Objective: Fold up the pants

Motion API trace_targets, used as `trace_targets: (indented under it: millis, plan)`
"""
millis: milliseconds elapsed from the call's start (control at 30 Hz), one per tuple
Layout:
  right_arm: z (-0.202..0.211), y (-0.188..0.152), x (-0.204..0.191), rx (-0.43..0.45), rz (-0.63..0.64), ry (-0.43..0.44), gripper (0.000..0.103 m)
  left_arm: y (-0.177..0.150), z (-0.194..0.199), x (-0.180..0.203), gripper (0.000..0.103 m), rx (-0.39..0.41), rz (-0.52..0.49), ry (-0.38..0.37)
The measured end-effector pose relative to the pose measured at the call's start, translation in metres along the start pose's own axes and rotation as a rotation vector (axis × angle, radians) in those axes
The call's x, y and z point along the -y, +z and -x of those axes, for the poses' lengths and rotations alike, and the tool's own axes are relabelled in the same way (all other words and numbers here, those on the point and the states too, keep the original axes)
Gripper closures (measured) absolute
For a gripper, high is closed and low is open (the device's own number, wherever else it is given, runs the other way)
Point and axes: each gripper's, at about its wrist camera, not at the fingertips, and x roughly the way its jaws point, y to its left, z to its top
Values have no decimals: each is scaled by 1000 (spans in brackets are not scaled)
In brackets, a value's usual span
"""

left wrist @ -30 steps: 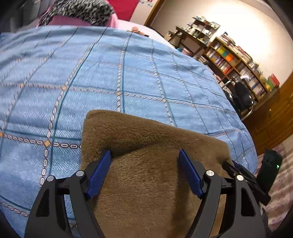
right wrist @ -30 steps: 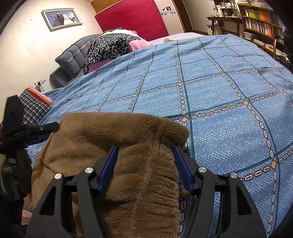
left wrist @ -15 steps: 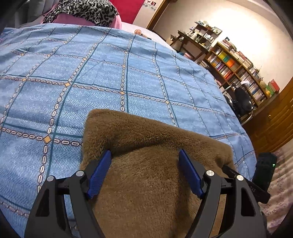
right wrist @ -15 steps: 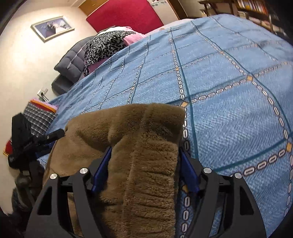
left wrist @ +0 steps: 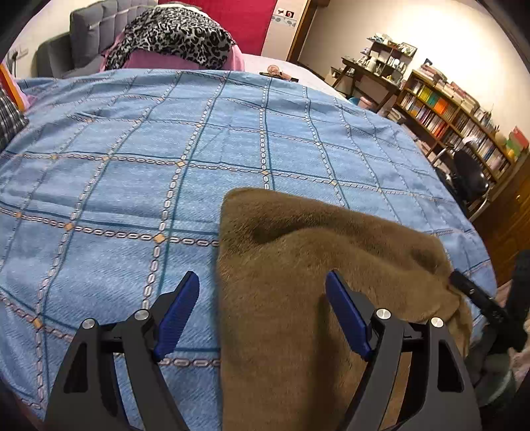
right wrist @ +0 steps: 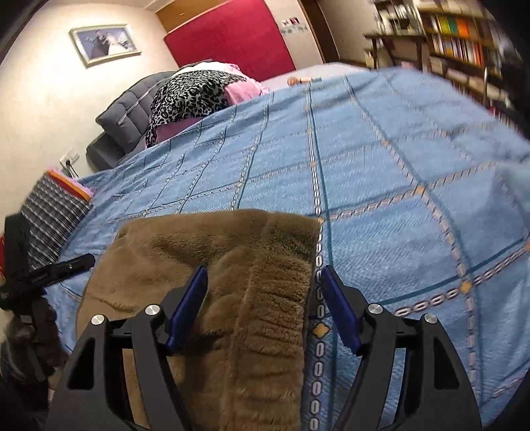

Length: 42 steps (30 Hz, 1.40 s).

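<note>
The brown fleece pants [left wrist: 314, 265] lie folded near the front edge of the blue checked bedspread [left wrist: 149, 149]. My left gripper [left wrist: 261, 288] hovers open over their left edge, one pad above the bedspread and the other above the fleece. My right gripper [right wrist: 263, 281] stands open over the ribbed waistband [right wrist: 275, 298] of the pants [right wrist: 198, 245] at their right side, and its pads do not press the cloth. One of the right gripper's fingers [left wrist: 470, 291] shows past the pants' far corner in the left wrist view, and one of the left gripper's fingers [right wrist: 66, 265] shows at the left in the right wrist view.
A leopard-print cloth [left wrist: 175, 30] over pink bedding lies at the head of the bed by a grey headboard [right wrist: 126, 112]. Plaid fabric [right wrist: 53, 212] sits at the left bed edge. Bookshelves [left wrist: 447, 112] and a black chair [left wrist: 470, 172] stand to the right.
My left gripper has shifted left, so its left pad is now over bare bedspread. My right gripper's jaws have widened and it has lifted off the waistband. The pants stay flat.
</note>
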Motion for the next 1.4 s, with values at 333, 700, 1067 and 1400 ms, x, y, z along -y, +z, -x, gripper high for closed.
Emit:
trace_targets:
  millis: [333, 700, 1067, 1400]
  plan:
    - [19, -3, -23, 11, 82, -5, 29, -12, 12, 13, 25, 0, -73, 86]
    - [-17, -9, 22, -111, -115, 39, 21, -15, 0, 7, 16, -30, -57, 66]
    - [-29, -12, 35, -161, -166, 90, 12, -17, -15, -17, 13, -97, 51, -69]
    - [-45, -12, 49, -229, -238, 185, 7, -23, -36, -48, 8, -195, 207, -276]
